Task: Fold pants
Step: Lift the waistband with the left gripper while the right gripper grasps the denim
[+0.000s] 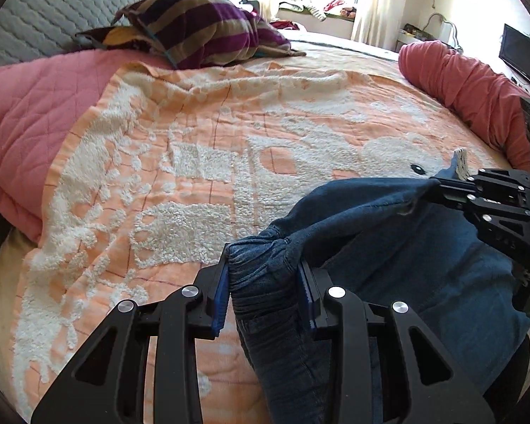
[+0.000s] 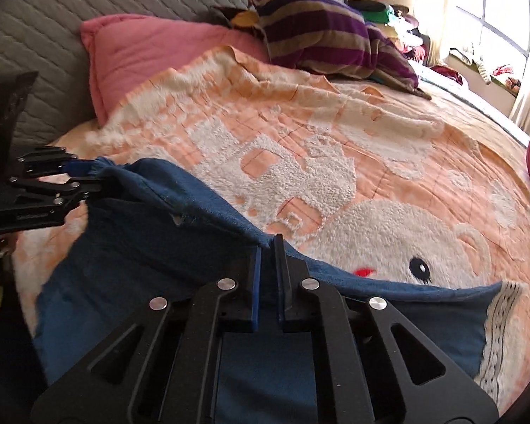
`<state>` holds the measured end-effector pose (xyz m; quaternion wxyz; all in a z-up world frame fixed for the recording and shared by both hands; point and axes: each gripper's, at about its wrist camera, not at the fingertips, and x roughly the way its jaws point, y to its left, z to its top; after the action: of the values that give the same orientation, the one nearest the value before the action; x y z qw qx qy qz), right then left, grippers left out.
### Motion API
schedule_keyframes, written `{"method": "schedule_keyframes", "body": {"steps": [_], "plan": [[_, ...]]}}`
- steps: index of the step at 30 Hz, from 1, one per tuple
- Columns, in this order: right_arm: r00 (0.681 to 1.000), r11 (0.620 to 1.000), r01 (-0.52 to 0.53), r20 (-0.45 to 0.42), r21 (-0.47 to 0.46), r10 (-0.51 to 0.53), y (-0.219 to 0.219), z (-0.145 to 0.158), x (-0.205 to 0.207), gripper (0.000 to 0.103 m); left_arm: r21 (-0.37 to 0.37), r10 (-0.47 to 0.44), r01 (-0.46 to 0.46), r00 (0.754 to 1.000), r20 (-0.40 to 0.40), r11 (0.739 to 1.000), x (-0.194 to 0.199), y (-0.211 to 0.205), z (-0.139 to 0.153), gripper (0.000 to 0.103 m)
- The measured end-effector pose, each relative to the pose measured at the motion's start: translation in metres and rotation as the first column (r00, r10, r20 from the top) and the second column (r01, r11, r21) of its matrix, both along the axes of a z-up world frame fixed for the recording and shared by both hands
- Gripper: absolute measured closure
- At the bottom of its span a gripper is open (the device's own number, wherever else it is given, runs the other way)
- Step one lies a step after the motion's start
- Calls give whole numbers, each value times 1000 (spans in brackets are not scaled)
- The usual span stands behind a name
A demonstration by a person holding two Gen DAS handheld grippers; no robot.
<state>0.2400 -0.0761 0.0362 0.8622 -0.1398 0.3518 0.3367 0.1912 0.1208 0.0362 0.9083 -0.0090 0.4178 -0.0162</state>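
Left wrist view: left tongs (image 1: 263, 282) pinch bunched blue denim pants (image 1: 388, 247). Right tongs (image 2: 268, 279) pinch their edge above the orange-and-white fleecy bedspread (image 2: 335, 141).

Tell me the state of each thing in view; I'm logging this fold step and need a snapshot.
pants: held up over the bed, stretched between both grippers
left gripper: shut on the bunched edge of the pants
right gripper: shut on a thin pants edge
blanket: spread, slightly wrinkled
striped pillow: lying rumpled by the headboard
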Motion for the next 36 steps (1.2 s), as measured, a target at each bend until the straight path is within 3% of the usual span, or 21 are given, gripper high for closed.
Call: {"method": "schedule_keyframes", "body": {"steps": [4,11,13,23,30,36], "plan": [[1000,999,-1,6,39,1,-13,13,-30,101,11,-14,14,1000,21,1000,-18,-8,11,72],[999,995,-39,18,96,37,-33,25,-82,101,113,-44,37,997,64,993,-60,-29,20,72],[998,992,-66,16,109,65,-38,23,-110,101,112,-42,35,997,63,993,-75,-31,18,72],[994,989,-103,-14,102,105,-42,1,-172,101,96,-31,31,1000,-2,995,-129,-37,0,71],[993,992,-117,-23,50,118,-39,-24,-195,101,-1,-12,12,996,-93,1000,-143,-27,-13,63],[990,990,-134,-29,36,136,-34,-40,-208,101,-96,38,-46,996,-84,994,-176,-15,-5,61]]}}
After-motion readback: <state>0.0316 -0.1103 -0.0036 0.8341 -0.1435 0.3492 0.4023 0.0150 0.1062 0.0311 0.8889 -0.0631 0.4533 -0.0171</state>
